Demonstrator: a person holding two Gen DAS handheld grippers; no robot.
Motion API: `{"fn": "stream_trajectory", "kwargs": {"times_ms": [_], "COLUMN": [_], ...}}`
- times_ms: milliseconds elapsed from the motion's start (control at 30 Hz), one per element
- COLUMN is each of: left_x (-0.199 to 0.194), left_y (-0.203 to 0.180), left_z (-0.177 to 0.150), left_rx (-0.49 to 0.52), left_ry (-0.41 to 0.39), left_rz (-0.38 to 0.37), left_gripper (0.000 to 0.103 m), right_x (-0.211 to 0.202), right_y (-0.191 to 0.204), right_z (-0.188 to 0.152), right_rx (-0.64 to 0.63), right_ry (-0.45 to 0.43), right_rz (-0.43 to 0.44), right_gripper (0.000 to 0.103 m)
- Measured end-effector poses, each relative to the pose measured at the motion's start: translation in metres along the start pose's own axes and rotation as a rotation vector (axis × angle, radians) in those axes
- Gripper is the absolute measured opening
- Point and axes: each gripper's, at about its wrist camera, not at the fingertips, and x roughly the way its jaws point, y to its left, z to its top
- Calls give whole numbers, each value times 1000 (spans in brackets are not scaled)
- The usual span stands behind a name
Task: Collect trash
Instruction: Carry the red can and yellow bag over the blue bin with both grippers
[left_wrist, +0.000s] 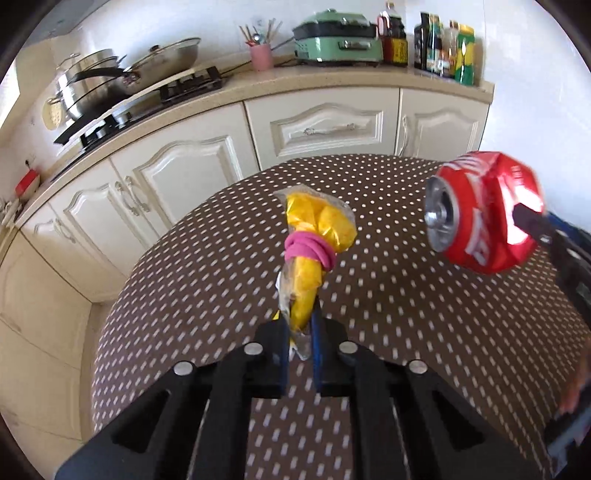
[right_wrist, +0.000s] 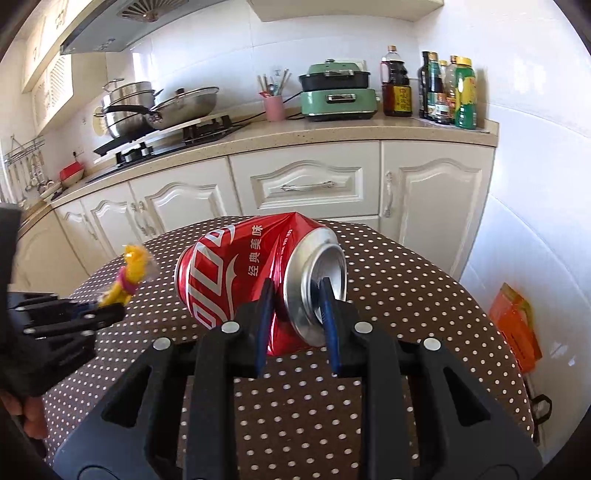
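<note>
Left wrist view: the left hand-held gripper (left_wrist: 301, 332) is clenched on the thin lower end of a small bag (left_wrist: 317, 236), which is above the worktop (left_wrist: 406, 350).
Bag: clear film with yellow pieces inside, tied in the middle with a pink band (left_wrist: 310, 251); it stands up from the jaws and leans a little.
Bag handling: I judge it very light and soft; the film is probably slippery, so the twisted neck below the band seems the safest place to hold, because the full upper part would only squash.
Right wrist view: the right hand-held gripper (right_wrist: 297, 295) is grasping a red can (right_wrist: 236, 273), one finger outside on the dented wall, the other inside the mouth of the can.
Can position: it lies on its side in the grip, above the dotted cloth; whether it touches the cloth I cannot tell.
Can handling: empty and crushed, so light; the thin metal bends easily, and the rim seems the stiffest part. The smooth wall may slide if the grip is weak.
Drop place: no bin is visible in either view.
</note>
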Motion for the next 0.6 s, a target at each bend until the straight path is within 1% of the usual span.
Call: {"fn": "stream_trajectory", "kwargs": {"times_ms": [100,267,333,433,600], "left_x": [-27,-75,-88,-108,-143], "left_y": [8,36,49,72,117], "left_z": [-16,-47,-57,-74,-112], "left_rx": [-1,-56,-82,-119,-187], "left_ry": [-21,-62,-72,-92,-115], "left_rz": [6,3,2,10,30], "left_gripper": [9,9,9,9,9], "right_x": [-10,-38,-54,-72,-101], "right_y": [11,46,65,92,157], "right_z": [1,-1,-3,-6,-16], "right_rx": [-16,-64,-83,-119,-173], "right_ry": [-15,-27,-30,-40,-28], "right_rz": [16,87,136,175,289], "right_gripper": [25,25,25,25,25]}}
